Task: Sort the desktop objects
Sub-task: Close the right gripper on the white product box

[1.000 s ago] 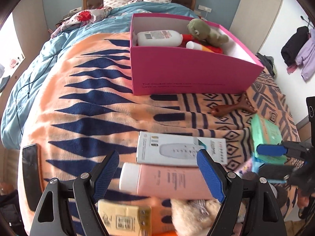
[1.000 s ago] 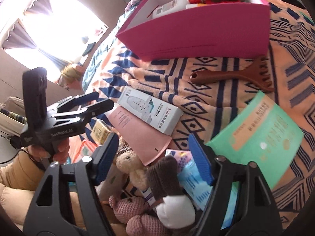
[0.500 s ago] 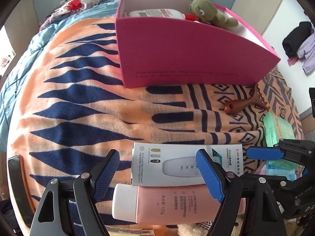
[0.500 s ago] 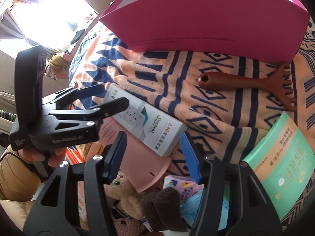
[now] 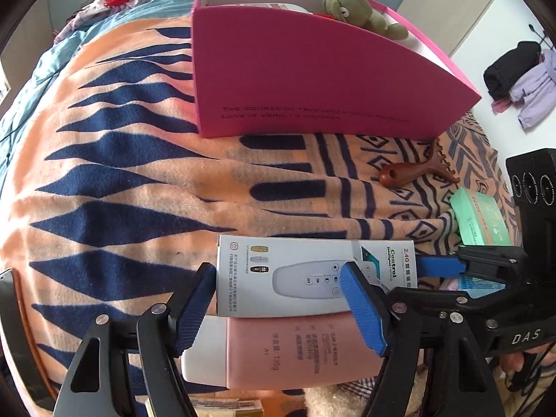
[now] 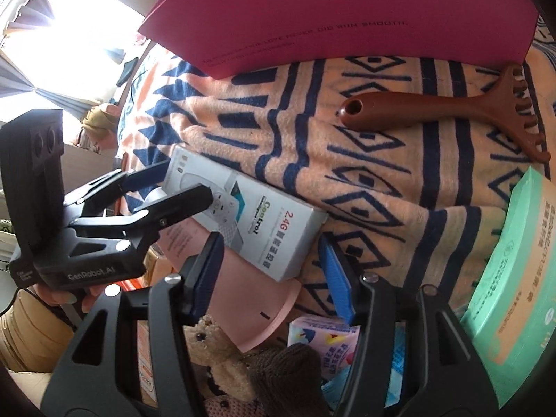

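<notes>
On the bed's patterned blanket [image 5: 139, 180], near the pink box [image 5: 312, 80], the white remote-control carton [image 5: 295, 278] lies between the left gripper [image 5: 278, 299]'s spread fingers, ungrasped. Just right, the right gripper [image 6: 271, 274] is spread too, holding nothing.

Surface: bed with orange-and-navy blanket [image 5: 139, 180]
On it: pink box [image 5: 312, 80], wooden comb [image 6: 451, 111], green box [image 6: 514, 267], white remote carton [image 5: 288, 278]
</notes>
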`<act>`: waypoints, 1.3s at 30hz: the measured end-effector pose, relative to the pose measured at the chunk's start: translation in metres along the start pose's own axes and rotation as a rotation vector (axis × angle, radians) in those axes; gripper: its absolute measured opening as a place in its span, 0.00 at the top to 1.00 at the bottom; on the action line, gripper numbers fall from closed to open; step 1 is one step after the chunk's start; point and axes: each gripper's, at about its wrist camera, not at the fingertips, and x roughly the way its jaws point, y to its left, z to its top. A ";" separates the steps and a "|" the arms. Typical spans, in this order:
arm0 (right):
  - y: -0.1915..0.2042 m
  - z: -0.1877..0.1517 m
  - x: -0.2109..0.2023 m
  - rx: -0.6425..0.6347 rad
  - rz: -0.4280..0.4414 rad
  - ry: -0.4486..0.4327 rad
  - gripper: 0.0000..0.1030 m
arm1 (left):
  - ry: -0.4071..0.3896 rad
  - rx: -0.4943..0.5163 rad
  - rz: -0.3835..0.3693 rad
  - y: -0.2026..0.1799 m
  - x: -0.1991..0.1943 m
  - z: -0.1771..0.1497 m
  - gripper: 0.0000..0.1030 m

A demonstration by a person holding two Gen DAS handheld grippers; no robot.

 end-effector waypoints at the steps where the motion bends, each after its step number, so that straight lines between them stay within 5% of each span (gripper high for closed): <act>1: 0.000 0.000 0.000 -0.002 0.001 -0.003 0.43 | 0.002 0.003 0.000 -0.001 0.000 0.000 0.27; 5: 0.001 -0.001 0.000 -0.005 -0.001 -0.011 0.45 | 0.011 0.004 0.003 -0.002 -0.001 0.000 0.28; 8: -0.004 -0.002 -0.003 0.010 -0.006 -0.020 0.56 | 0.010 -0.012 0.007 -0.002 -0.004 -0.001 0.32; 13: -0.009 -0.005 -0.014 0.033 -0.004 -0.048 0.58 | -0.004 -0.065 -0.004 0.000 -0.017 -0.002 0.47; 21: -0.004 -0.011 -0.043 0.004 -0.014 -0.117 0.61 | -0.036 -0.037 -0.018 -0.015 -0.035 -0.010 0.48; 39: -0.013 -0.016 -0.021 0.007 -0.052 -0.076 0.56 | 0.004 -0.008 0.025 -0.022 -0.017 -0.014 0.50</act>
